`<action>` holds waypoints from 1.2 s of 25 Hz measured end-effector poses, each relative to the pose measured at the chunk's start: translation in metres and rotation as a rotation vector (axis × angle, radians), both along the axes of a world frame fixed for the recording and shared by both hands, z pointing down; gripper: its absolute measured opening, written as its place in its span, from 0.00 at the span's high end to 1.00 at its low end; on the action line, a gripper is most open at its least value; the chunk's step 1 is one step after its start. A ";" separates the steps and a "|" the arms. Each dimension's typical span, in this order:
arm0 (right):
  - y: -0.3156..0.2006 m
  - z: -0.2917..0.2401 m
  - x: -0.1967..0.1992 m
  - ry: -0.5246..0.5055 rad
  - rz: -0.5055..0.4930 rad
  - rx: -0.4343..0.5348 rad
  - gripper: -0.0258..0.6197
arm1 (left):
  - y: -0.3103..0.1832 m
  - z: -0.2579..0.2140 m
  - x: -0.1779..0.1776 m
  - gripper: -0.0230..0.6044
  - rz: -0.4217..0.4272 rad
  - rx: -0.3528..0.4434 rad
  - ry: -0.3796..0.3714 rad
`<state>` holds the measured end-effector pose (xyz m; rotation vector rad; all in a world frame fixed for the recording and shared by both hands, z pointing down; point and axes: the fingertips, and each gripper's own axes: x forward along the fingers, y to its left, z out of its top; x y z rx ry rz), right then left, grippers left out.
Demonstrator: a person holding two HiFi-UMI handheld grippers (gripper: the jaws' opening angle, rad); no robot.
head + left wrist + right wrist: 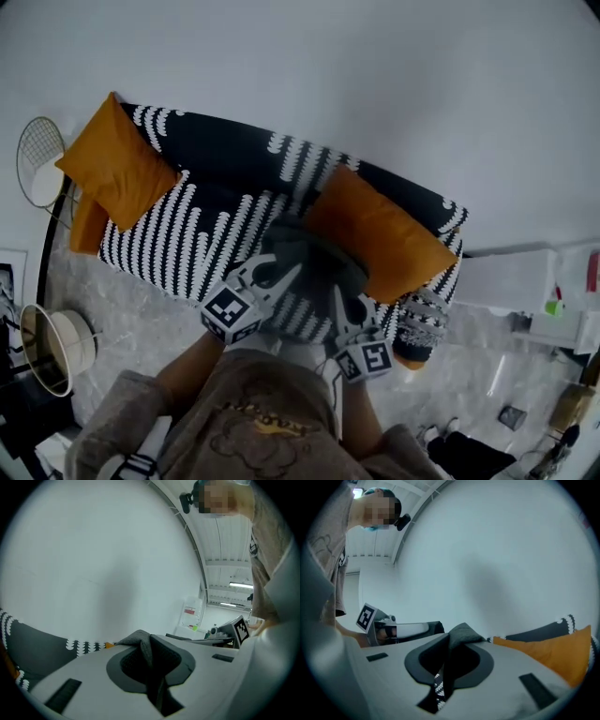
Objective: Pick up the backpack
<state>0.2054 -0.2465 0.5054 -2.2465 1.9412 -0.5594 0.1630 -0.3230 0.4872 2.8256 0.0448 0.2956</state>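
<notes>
The grey backpack (314, 255) hangs bunched between both grippers, over the front edge of the patterned sofa (202, 230) and just beside an orange cushion (380, 234). The left gripper (149, 641) and the right gripper (452, 641) each pinch a fold of its fabric. Its long axis seems to run from one gripper to the other; which end is the top cannot be told.
</notes>
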 end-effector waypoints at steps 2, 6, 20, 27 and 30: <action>0.000 -0.029 0.000 0.032 -0.035 0.038 0.92 | 0.003 -0.024 -0.004 0.93 -0.028 0.003 0.026; 0.016 -0.065 0.001 0.071 -0.087 0.057 0.92 | 0.018 -0.068 -0.008 0.93 -0.077 0.048 0.076; 0.061 -0.125 -0.025 0.096 -0.253 0.151 0.92 | 0.075 -0.125 -0.044 0.93 -0.228 0.087 0.154; 0.084 -0.141 -0.061 0.087 -0.240 0.193 0.92 | 0.109 -0.140 -0.086 0.93 -0.216 0.131 0.155; 0.099 -0.147 -0.088 0.075 -0.236 0.208 0.92 | 0.127 -0.143 -0.113 0.93 -0.208 0.151 0.160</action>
